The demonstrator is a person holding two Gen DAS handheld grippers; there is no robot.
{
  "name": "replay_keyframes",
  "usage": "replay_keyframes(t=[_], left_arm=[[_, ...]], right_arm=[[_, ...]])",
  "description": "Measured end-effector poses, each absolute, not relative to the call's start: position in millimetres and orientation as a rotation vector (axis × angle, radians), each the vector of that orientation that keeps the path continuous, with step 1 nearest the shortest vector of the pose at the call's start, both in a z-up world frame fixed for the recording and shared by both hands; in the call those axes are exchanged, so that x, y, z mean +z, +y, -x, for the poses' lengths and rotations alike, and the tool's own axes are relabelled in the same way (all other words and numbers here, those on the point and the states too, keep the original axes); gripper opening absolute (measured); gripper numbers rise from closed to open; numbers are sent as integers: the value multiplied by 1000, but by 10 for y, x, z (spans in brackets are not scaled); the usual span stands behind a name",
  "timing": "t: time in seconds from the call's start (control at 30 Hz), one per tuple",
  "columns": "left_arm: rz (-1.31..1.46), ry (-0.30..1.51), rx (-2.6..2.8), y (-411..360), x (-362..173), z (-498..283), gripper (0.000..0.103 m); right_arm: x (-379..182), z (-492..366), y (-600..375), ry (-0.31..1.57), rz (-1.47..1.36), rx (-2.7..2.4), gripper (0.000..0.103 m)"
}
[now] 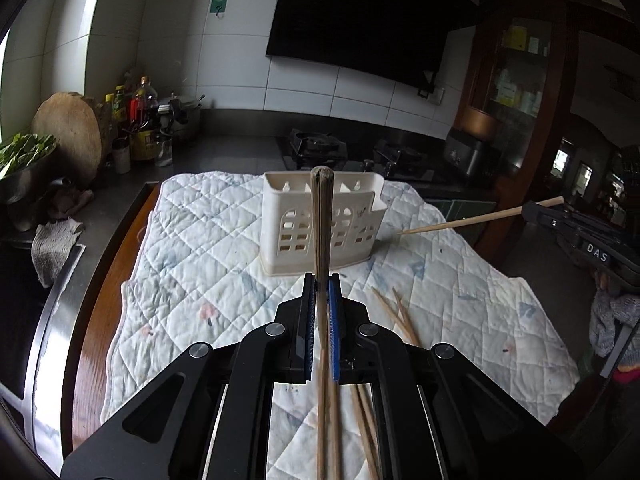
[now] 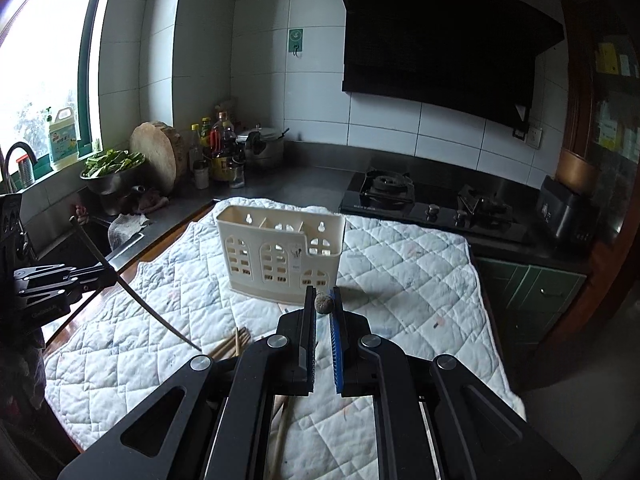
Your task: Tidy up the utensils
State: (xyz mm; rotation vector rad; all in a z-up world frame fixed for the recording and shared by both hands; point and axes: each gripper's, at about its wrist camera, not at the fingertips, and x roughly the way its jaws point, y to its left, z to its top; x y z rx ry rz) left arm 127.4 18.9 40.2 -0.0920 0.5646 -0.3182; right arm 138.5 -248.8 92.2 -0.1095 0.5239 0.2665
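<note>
My left gripper [image 1: 322, 278] is shut on a wooden chopstick [image 1: 321, 208] that runs forward between its pads, its blunt end raised in front of the white slotted utensil holder [image 1: 288, 216]. My right gripper [image 2: 323, 294] is shut on another chopstick [image 2: 323, 303], seen end-on at the fingertips, just short of the holder [image 2: 280, 256]. Each gripper shows in the other view: the right one [image 1: 524, 210] with its chopstick [image 1: 460, 224] pointing at the holder, the left one [image 2: 114, 276] with its chopstick [image 2: 152, 312] slanting down. Both hang above the quilted cloth [image 1: 200, 248]. Loose chopsticks [image 1: 400, 316] lie on it.
The cloth covers a wooden table [image 1: 116, 264] beside a steel counter. A gas stove [image 2: 420, 200] stands behind the holder. At the back left are a round chopping board [image 2: 156, 156], bottles [image 2: 220, 148], a bowl of greens [image 2: 108, 168] and a sink tap [image 2: 16, 156].
</note>
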Motion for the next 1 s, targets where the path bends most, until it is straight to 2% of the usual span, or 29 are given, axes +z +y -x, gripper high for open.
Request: replay_keyframes(t=[0.3,0.47,0.63,1.0], left_arm=[[99,391,-289,160,1192,-1664,5],[120,336,-238,161,1389,-1984,5],[122,381,-198,123,1296,-2369,5],[131,573,-214,135,715,-2904,6]], right_arm=[[1284,-1937,-2425,581,135,305,7],[1312,-2186,-2328,633,170,320,7],[1270,-2427,-2262,701,177,335,7],[1027,-2835,-2140,805,180,329,7]])
